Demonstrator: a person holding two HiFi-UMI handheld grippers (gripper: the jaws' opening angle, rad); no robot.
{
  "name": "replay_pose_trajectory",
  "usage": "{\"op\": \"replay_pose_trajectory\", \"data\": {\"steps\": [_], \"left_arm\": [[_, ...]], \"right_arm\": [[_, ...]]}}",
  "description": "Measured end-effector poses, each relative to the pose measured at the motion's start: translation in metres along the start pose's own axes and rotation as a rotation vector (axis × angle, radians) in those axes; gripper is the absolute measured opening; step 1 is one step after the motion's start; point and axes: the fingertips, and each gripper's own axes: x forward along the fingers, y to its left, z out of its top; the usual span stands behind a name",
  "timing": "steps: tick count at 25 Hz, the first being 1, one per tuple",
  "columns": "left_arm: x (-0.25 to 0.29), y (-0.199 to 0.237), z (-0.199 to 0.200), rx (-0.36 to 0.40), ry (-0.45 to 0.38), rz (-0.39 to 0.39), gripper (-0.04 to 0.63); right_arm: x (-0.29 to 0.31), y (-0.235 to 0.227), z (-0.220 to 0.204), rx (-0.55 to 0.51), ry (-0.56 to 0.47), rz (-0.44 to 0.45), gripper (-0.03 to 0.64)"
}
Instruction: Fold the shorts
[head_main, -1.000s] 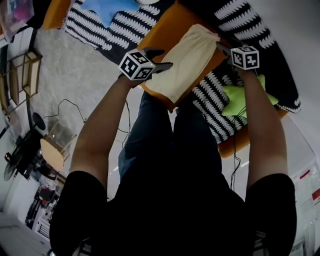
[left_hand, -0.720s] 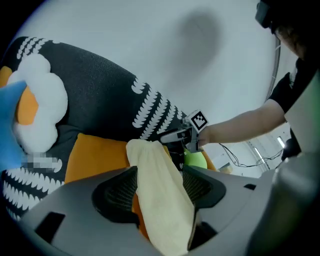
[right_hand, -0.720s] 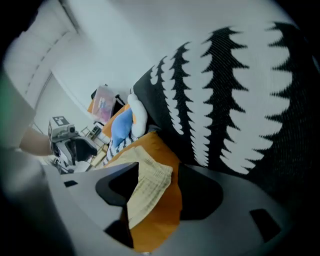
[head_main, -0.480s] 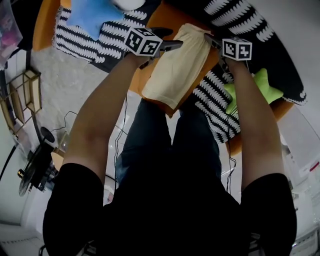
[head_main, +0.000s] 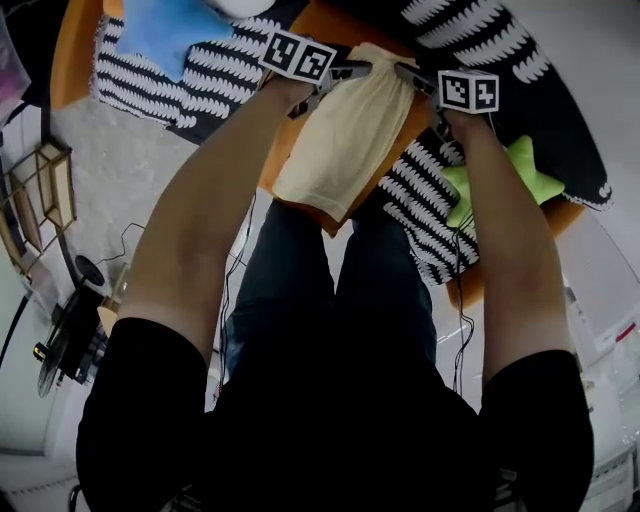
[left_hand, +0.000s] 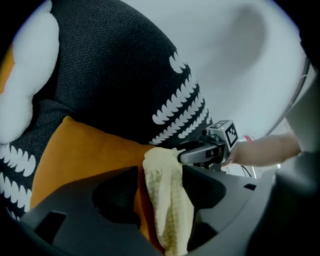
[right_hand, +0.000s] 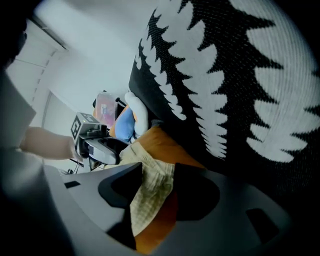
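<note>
Cream shorts lie lengthwise on an orange cushion over the person's knees. Both grippers sit at the far waistband end. My left gripper reaches in from the left, my right gripper from the right. In the left gripper view a bunched strip of the shorts runs between the wide jaws of my left gripper, with orange showing beside it. In the right gripper view the waistband lies between the jaws of my right gripper, which are closing, with a gap still on one side.
A black-and-white patterned cover lies behind and around the cushion. A green star pillow is at the right and a blue plush at the far left. Floor with cables and small furniture lies to the left.
My left gripper moved from beside the shorts' left edge up and right to the waistband, where fabric now lies between its jaws. My right gripper shifted slightly at the other corner.
</note>
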Motion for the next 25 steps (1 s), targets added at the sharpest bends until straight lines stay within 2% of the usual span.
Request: {"op": "replay_pose_trajectory", "data": {"steps": [3,6,8,11,18,20,23,25], "left_arm": [[0.003,0.001,-0.001,-0.008,0.019,0.002,0.257],[0.003,0.001,0.003,-0.005,0.036,0.005,0.183],[0.002,-0.001,0.007,0.033,0.039,0.018,0.136],[-0.005,-0.007,0.015,0.112,0.033,0.039,0.101],[-0.035,-0.022,0.058,0.22,-0.066,0.048,0.095],[-0.047,-0.031,0.074,0.316,-0.102,0.071,0.096],[-0.067,-0.054,0.082,0.58,-0.109,0.141,0.084],[-0.077,-0.068,0.076,0.701,-0.102,0.156,0.083]], "right_arm": [[-0.002,0.009,0.001,-0.012,0.01,0.036,0.157],[-0.004,0.017,0.0,-0.007,0.029,0.067,0.102],[-0.007,0.02,0.003,-0.026,0.03,0.072,0.092],[-0.013,0.025,0.012,-0.113,0.026,0.049,0.084],[-0.038,0.052,0.062,-0.222,-0.096,0.034,0.083],[-0.047,0.062,0.078,-0.286,-0.134,0.016,0.081],[-0.062,0.085,0.087,-0.422,-0.163,-0.007,0.081],[-0.072,0.1,0.084,-0.507,-0.164,-0.015,0.081]]}}
